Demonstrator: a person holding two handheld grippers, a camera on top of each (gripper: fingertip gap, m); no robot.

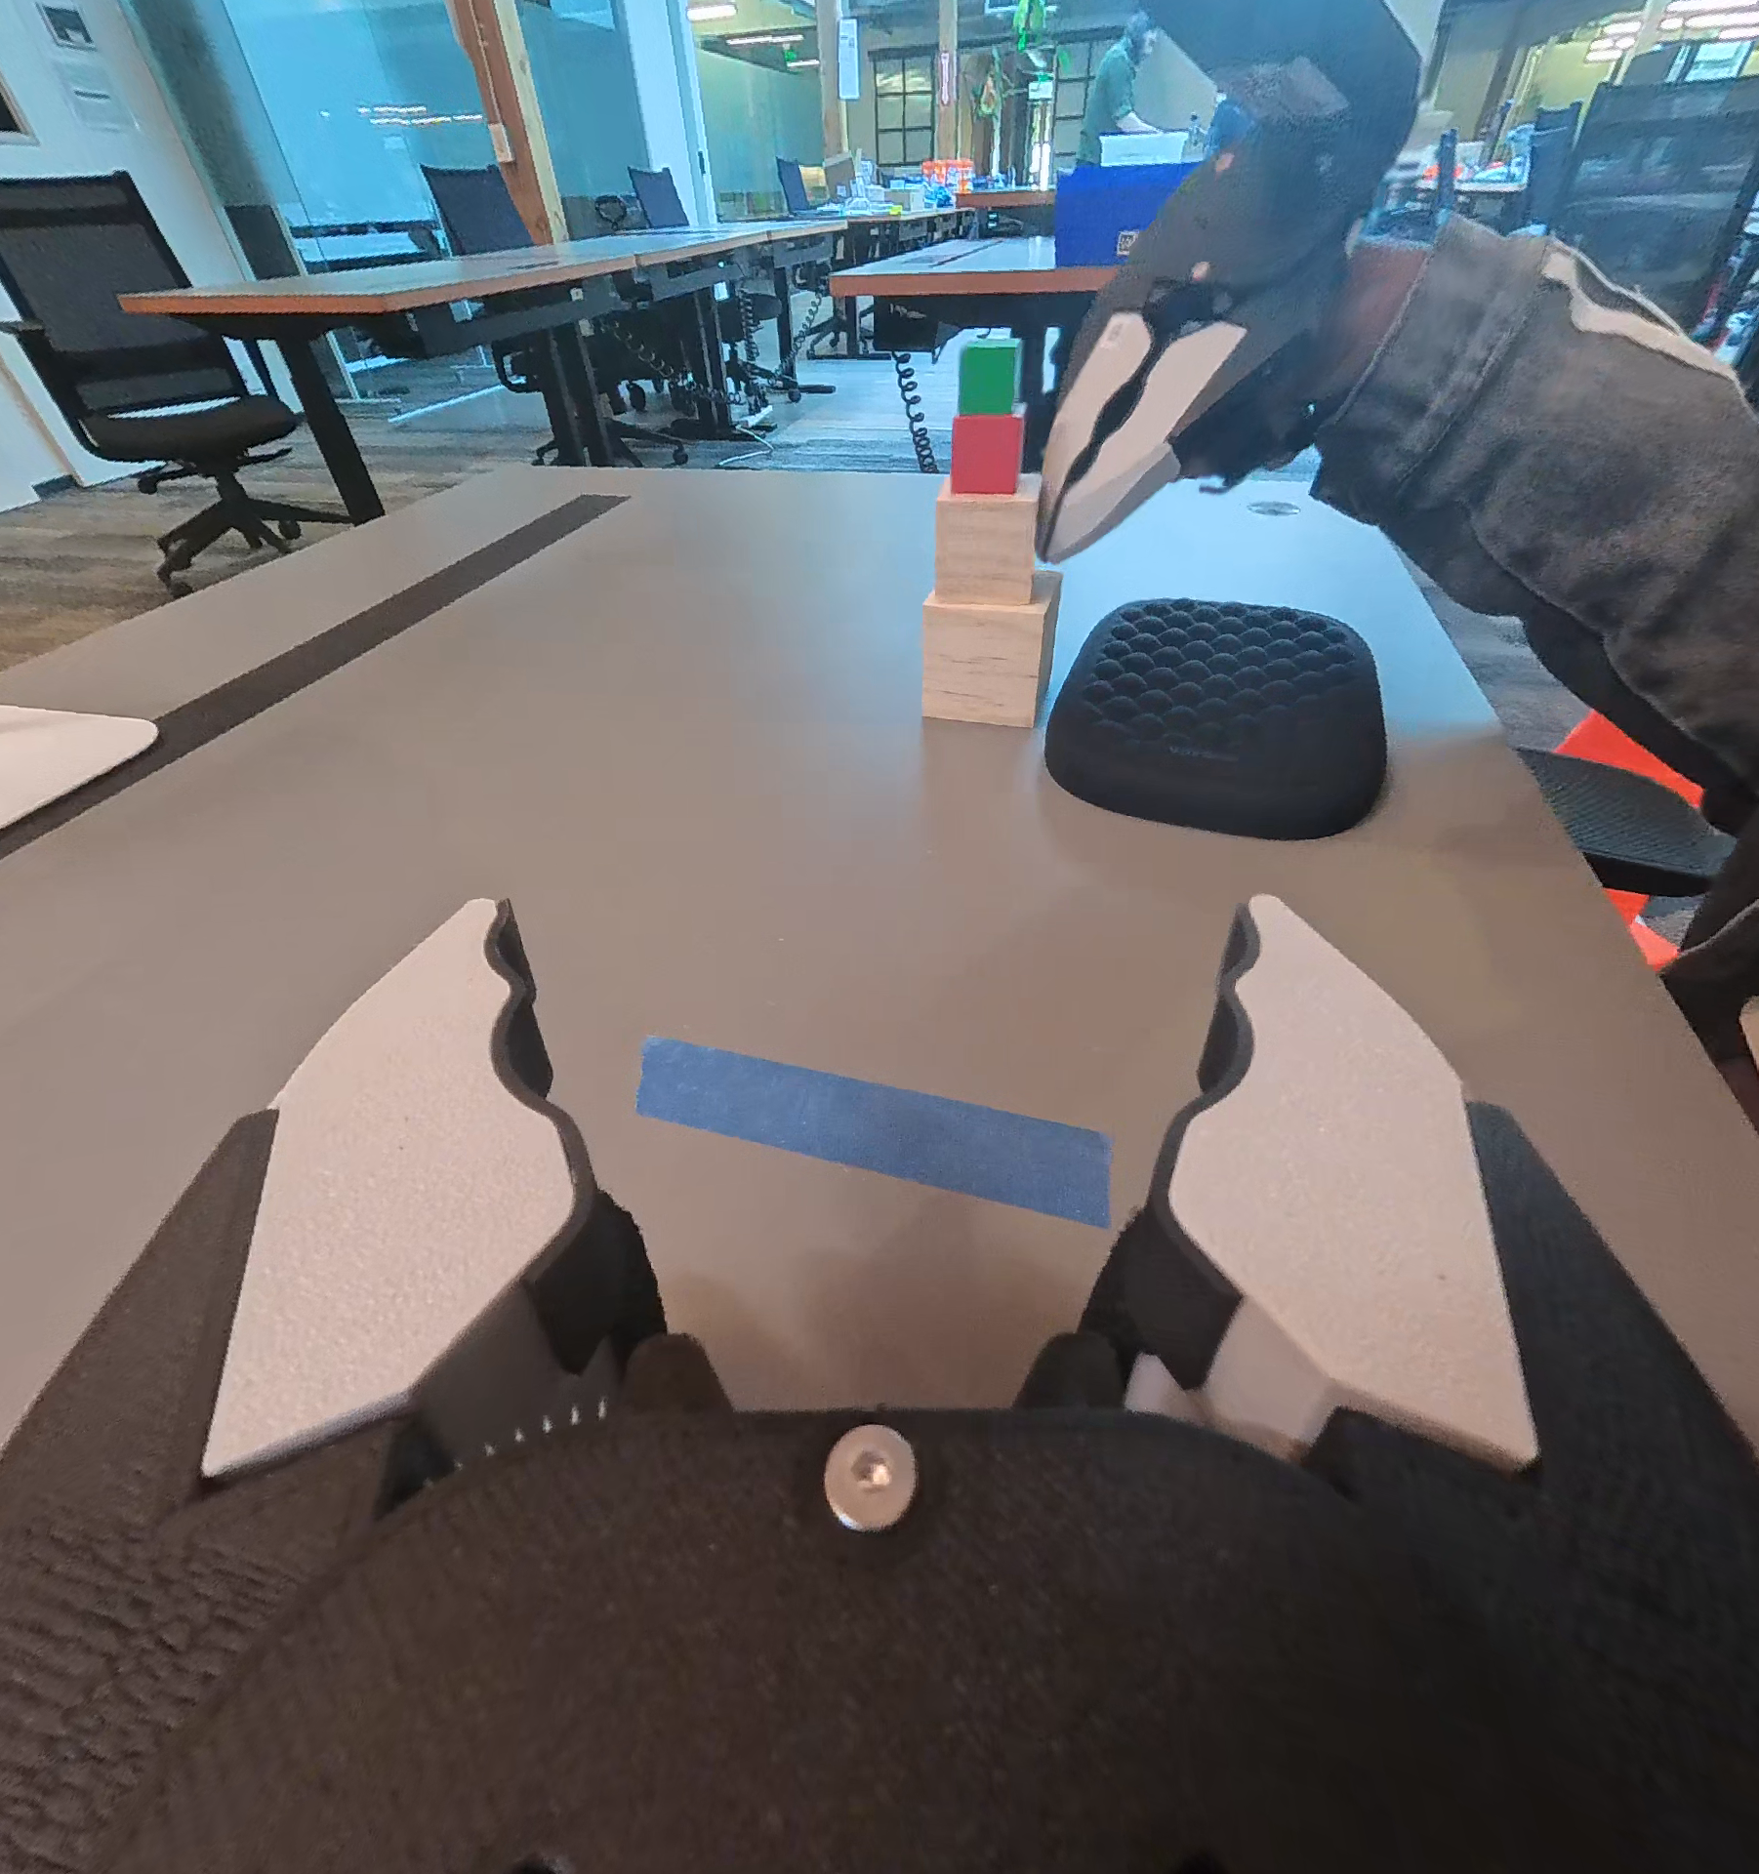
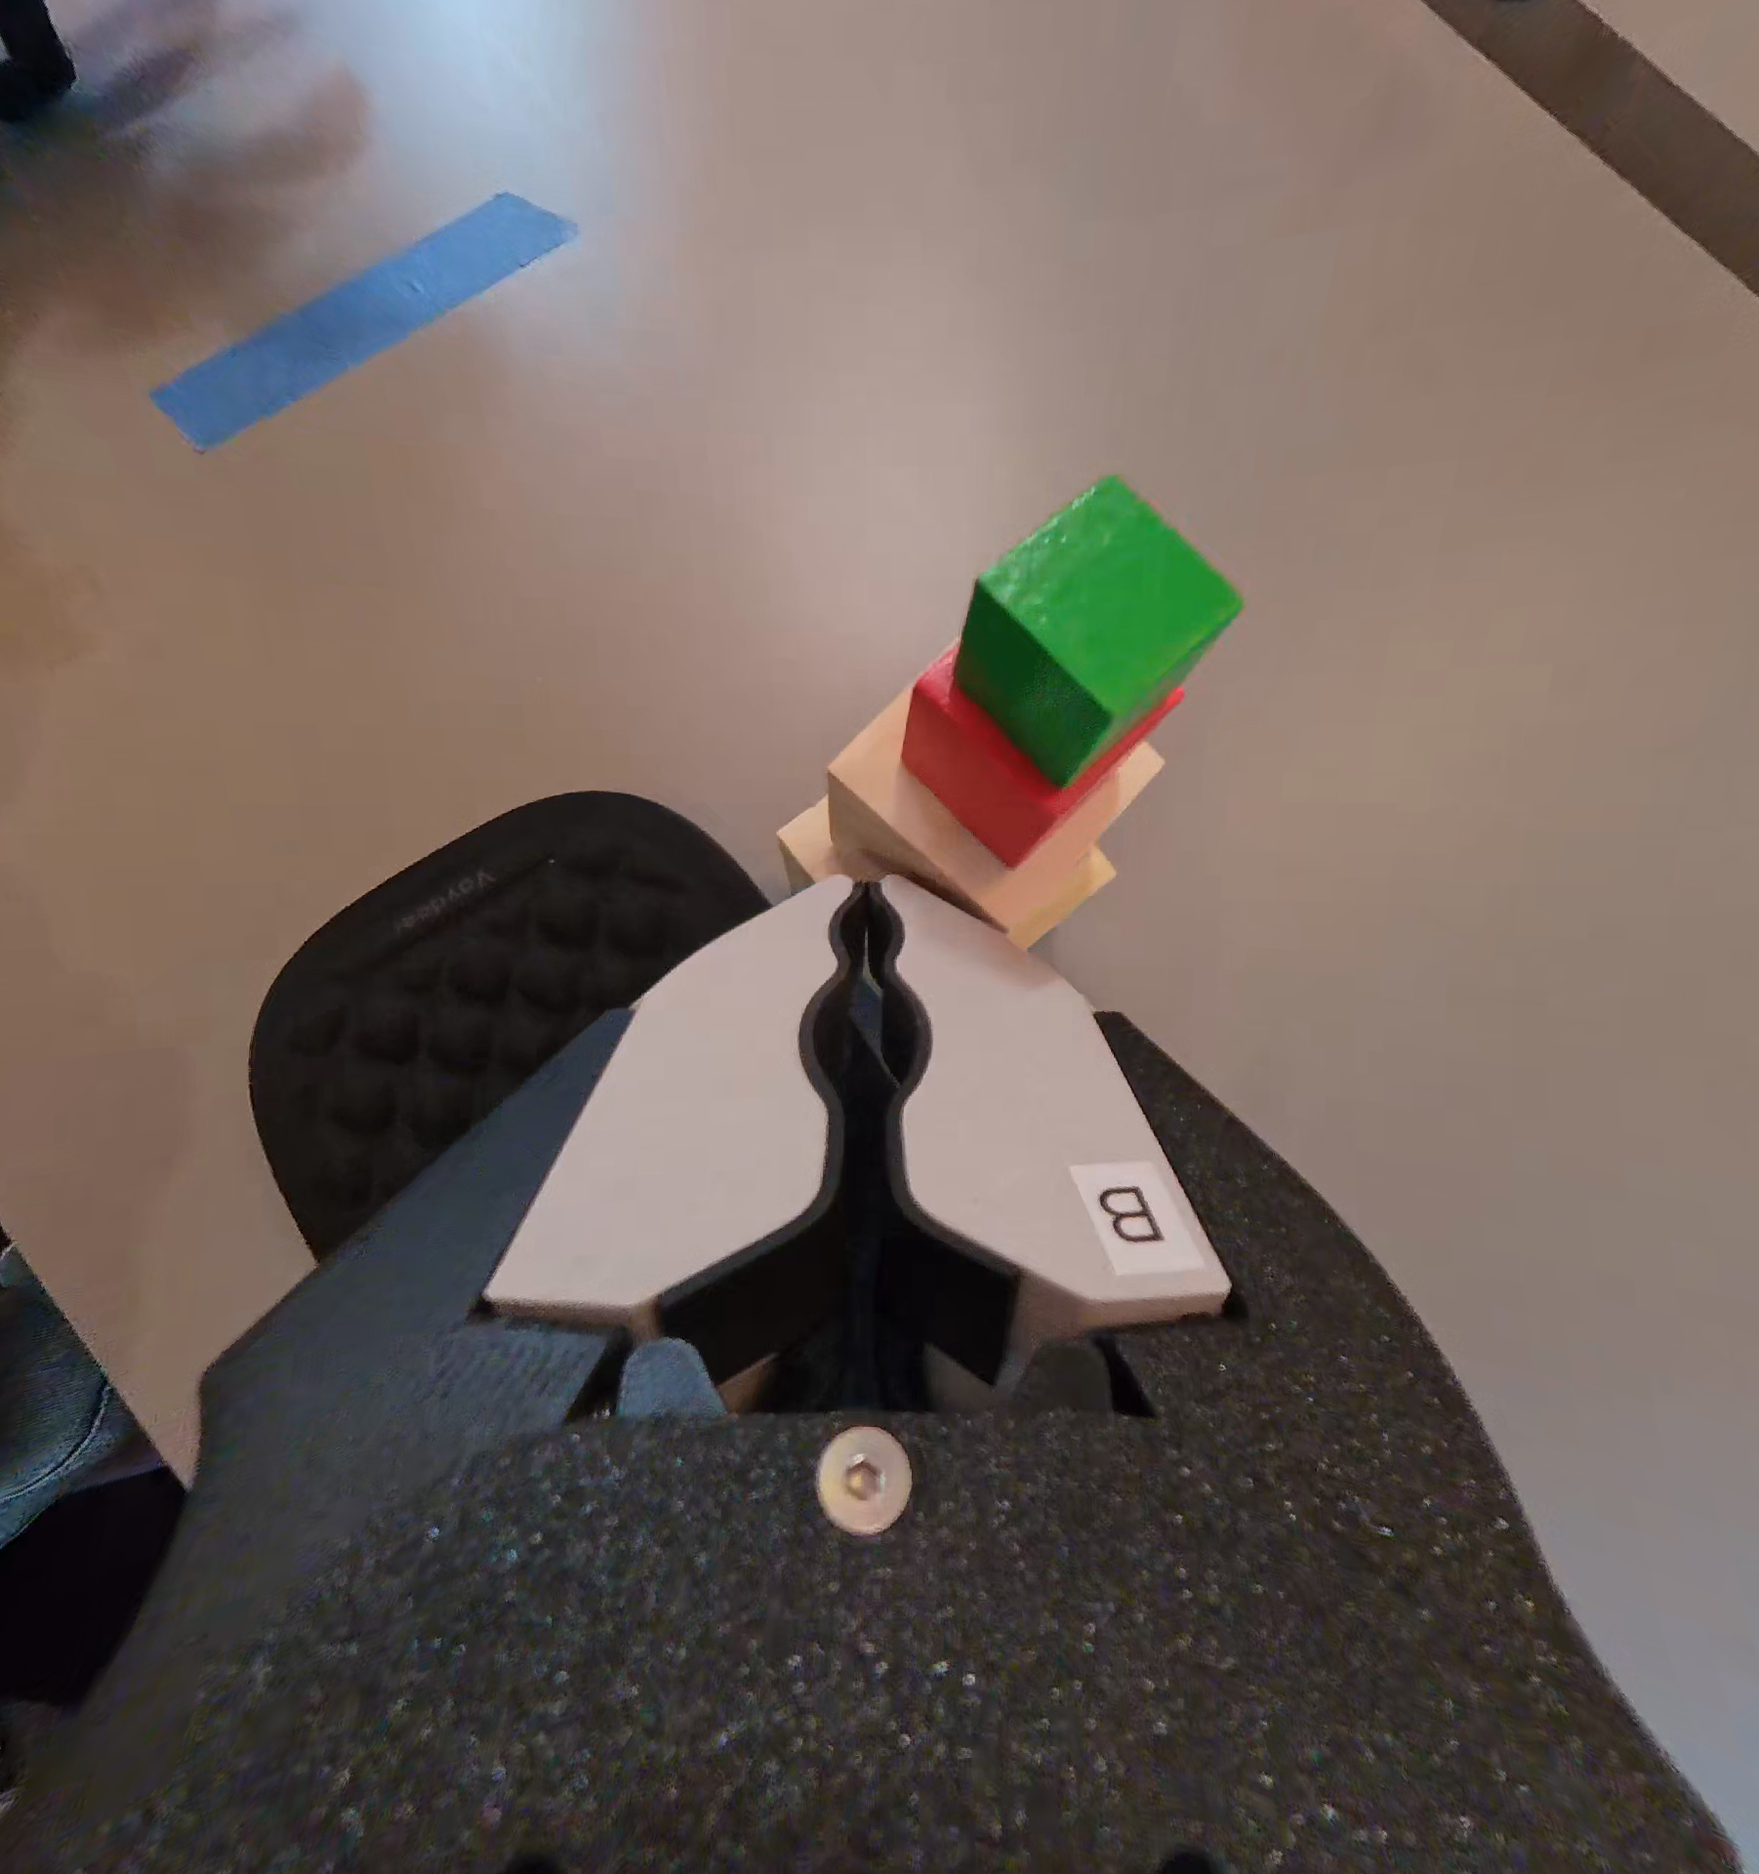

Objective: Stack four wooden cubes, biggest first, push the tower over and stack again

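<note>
Tower of four cubes (image 1: pixel 987 537) stands on grey table (image 1: pixel 652 761) beside black pad (image 1: pixel 1220 720): green on red on two plain wood. R gripper (image 2: pixel 867 888) fingers together, nothing held, tips at second cube's side. L gripper (image 1: pixel 875 933) fingers wide apart, nothing between, over blue tape (image 1: pixel 870 1126), well apart from tower

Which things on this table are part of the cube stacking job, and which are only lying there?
Part of the job:
- large plain wooden cube, at the bottom
- smaller plain wooden cube
- red cube
- green cube, on top
- right gripper, shut, tips at the tower
- left gripper, open, away from it

Only lying there:
- black textured pad
- blue tape strip
- white flat object at the table edge
</note>
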